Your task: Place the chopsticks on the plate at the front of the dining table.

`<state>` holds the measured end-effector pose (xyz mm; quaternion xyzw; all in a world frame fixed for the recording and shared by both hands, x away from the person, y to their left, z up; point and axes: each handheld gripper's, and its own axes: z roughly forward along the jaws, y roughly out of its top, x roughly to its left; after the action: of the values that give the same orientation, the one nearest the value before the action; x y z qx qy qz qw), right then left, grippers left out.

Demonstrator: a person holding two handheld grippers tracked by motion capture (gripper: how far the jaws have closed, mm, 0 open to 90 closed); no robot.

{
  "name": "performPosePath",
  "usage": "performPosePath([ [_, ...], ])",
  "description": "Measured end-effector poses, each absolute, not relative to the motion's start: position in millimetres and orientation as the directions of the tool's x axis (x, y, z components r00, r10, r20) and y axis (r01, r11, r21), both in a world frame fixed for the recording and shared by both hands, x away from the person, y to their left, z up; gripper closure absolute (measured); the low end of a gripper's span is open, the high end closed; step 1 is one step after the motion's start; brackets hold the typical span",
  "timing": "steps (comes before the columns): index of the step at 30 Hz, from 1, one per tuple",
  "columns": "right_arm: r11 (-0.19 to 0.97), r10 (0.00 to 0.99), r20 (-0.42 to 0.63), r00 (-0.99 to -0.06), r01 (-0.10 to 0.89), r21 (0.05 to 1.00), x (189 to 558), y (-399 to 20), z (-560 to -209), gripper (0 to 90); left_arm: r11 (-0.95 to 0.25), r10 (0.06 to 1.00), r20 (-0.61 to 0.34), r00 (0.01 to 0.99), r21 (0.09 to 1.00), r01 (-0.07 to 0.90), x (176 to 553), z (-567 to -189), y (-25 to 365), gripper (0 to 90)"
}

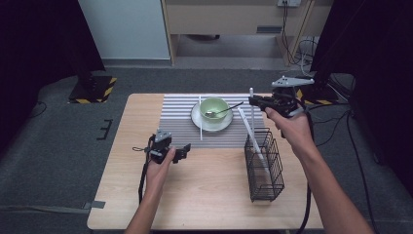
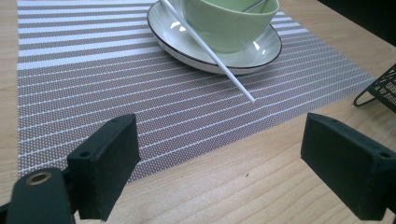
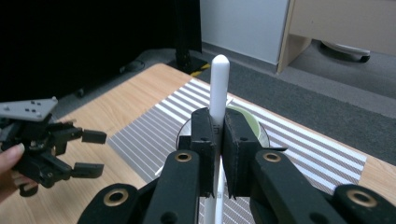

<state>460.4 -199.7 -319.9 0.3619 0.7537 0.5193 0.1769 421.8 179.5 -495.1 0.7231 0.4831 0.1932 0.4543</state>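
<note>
- Clamping a white chopstick [image 3: 218, 84] between the closed jaws of the right gripper [image 1: 256, 102], right of centre in the high view, above the far right part of the counter [image 1: 209, 204].
- Standing nearly upright in that grip, with the rounded tip of the stick poking above the jaws at the centre of the right gripper view and the shaft running down out of the bottom edge.
- Leaning a second white chopstick [image 1: 253, 139] into the black wire basket [image 1: 265, 170] at the lower right of the high view, its upper end rising toward the held stick.
- Hovering the left gripper [image 1: 182, 152] at lower left of centre in the high view, jaws gaping wide and holding nothing, just above bare wood near the front edge of the striped placemat [image 2: 93, 79].
- Lying a third white chopstick [image 2: 210, 49] aslant over the rim of the white plate [image 2: 261, 51], upper middle of the left gripper view, its tip resting on the placemat.
- Sitting a green bowl [image 1: 214, 108] on that plate, centre of the high view, with a spoon [image 1: 225, 111] resting in it and the handle pointing toward the right gripper.
- Showing the left gripper again at the left edge of the right gripper view, held in a hand [image 3: 10, 161], jaws apart.
</note>
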Motion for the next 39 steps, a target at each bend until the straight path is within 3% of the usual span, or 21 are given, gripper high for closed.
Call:
performPosePath([
  [24,0.116,0.74,0.109,-0.663,0.285,0.951,453,-225,-270,84.3,-0.157,0.864,-0.133,0.485,0.845,0.511,422,-498,174,10.0],
  [39,0.045,0.696,0.16,-0.7,0.265,0.963,453,-207,-253,84.3,-0.159,0.854,-0.123,0.506,0.864,0.479,419,-493,169,10.6],
])
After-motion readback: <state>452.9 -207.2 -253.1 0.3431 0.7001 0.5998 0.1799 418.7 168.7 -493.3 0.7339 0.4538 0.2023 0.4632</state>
